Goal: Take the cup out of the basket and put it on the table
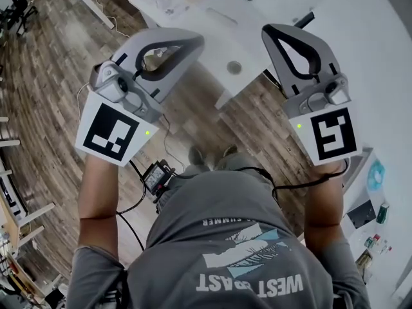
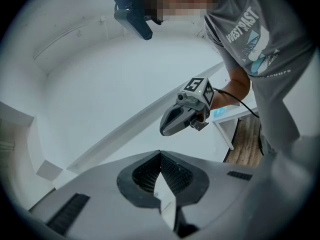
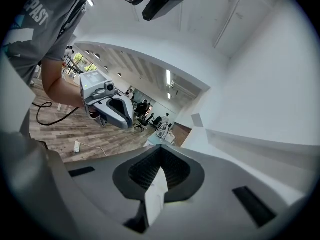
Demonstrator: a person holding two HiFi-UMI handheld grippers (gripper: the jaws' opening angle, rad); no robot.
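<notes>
I could not find the cup or the basket in any view, so I could tell neither its look nor its place. A small round thing (image 1: 234, 67) lay on the white counter (image 1: 270, 11) toward 12 o'clock in the head view, but it was too small to name.

I held my left tongs (image 1: 192, 42) and right tongs (image 1: 270, 32) up in the air, at about 10 and 2 o'clock in the head view, well apart from each other. Each gripper view showed its own tongs pressed together at the tips, with nothing between them.

Only the head view showed the counter, the wooden floor (image 1: 45, 76) and my grey shirt (image 1: 225, 237) at 6 o'clock. The left gripper view looked up at plain white surfaces and caught the right tongs toward 2 o'clock. The right gripper view caught the left tongs at 10 o'clock, and past them a long room with office chairs (image 3: 145, 118), too far off to make out clearly.

In the head view my hands were hidden under the marker cubes, and the counter ran off the top edge.
</notes>
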